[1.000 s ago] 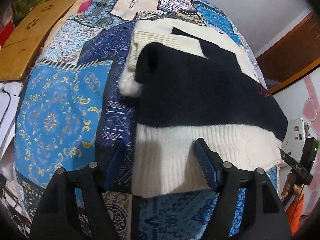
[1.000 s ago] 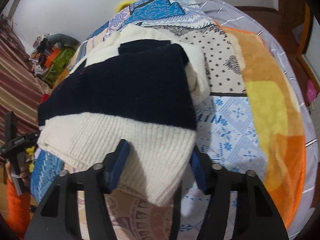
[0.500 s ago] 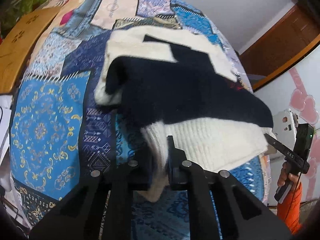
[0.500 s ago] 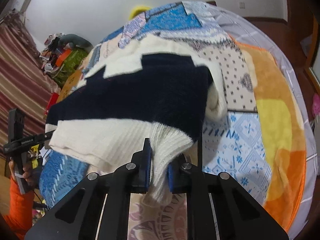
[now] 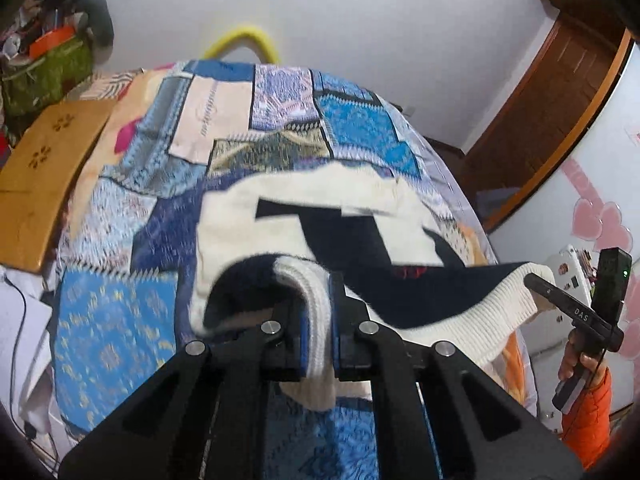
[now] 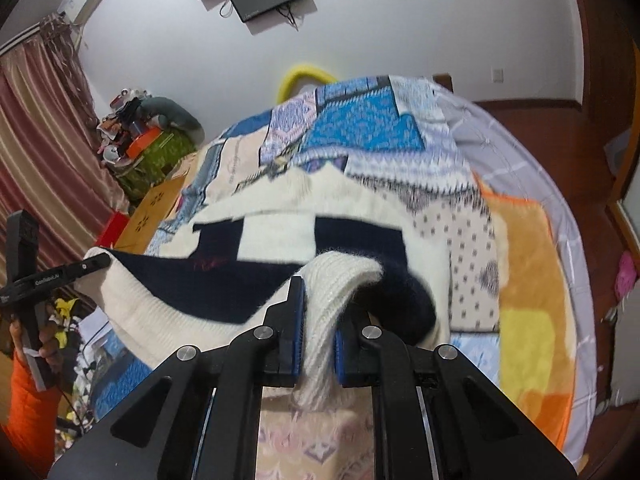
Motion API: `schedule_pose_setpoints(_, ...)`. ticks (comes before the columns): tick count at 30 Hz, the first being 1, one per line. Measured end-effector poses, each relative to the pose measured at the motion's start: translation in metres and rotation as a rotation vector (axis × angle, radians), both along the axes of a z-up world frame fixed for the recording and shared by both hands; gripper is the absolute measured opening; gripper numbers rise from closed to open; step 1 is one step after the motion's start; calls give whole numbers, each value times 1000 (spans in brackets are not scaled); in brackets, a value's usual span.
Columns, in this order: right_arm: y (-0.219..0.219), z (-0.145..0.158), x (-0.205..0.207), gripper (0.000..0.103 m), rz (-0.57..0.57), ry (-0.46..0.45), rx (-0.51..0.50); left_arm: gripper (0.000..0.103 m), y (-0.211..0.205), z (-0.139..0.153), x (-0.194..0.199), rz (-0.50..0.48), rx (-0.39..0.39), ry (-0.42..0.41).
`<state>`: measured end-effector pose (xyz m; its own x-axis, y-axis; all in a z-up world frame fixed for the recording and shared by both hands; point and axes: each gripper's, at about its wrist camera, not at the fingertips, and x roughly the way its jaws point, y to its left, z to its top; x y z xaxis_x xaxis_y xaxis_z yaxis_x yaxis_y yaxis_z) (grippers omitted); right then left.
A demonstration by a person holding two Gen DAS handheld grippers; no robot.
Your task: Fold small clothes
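Since a second ago both tools, left tool [image 5: 319, 334] and right tool [image 6: 318, 334], have clamped the sweater [image 5: 320, 220] hem and lifted it off the bed [image 5: 120, 320]; I judge the fold underway.

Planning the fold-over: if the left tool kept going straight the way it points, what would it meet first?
Probably the sweater's own flat white-and-navy back part on the quilt, just beyond the hem the left tool grips. Depth is unclear.
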<state>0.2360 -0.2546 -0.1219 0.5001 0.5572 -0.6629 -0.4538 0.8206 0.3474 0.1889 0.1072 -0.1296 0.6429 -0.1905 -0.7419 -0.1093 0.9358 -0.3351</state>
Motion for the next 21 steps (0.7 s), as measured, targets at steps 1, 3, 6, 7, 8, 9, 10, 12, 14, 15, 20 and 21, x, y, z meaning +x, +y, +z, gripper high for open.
schedule_pose_setpoints(1,1,2,4,11,-3,-7,-3,8,2,2,5,7,3,-2)
schedule_pose_setpoints(3,2,6,11,11,-12,-18,-3,7,6,3,15,20,8,-3)
schedule_pose_setpoints(6,1,10,25,11,-34,-26,5,7,15,4,29,46,0,-1)
schedule_pose_setpoints(7,0,11,32,11,-46,-25,11,7,20,3,35,60,-3,2)
schedule_pose_setpoints(8,0,12,37,11,-55,-24,14,7,23,2,39,69,-4,4)
schedule_pose_setpoints(9,-1,12,41,11,-63,-24,14,7,28,1,45,82,-6,7)
schedule_pose_setpoints(10,0,12,48,11,-73,-23,12,7,33,-2,50,93,-11,13)
schedule_pose_setpoints(12,3,11,59,11,-82,-20,6,7,41,-8,59,111,-24,27)
schedule_pose_setpoints(14,5,8,69,11,-86,-16,-1,7,46,-15,68,125,-23,43)
schedule_pose_setpoints(15,6,6,74,11,-86,-12,-6,7,49,-19,73,132,-21,52)
schedule_pose_setpoints(20,16,-7,96,11,-86,12,-28,7,59,-43,96,150,-17,99)
schedule_pose_setpoints(21,17,-10,101,11,-88,17,-32,7,59,-46,99,152,-15,105)
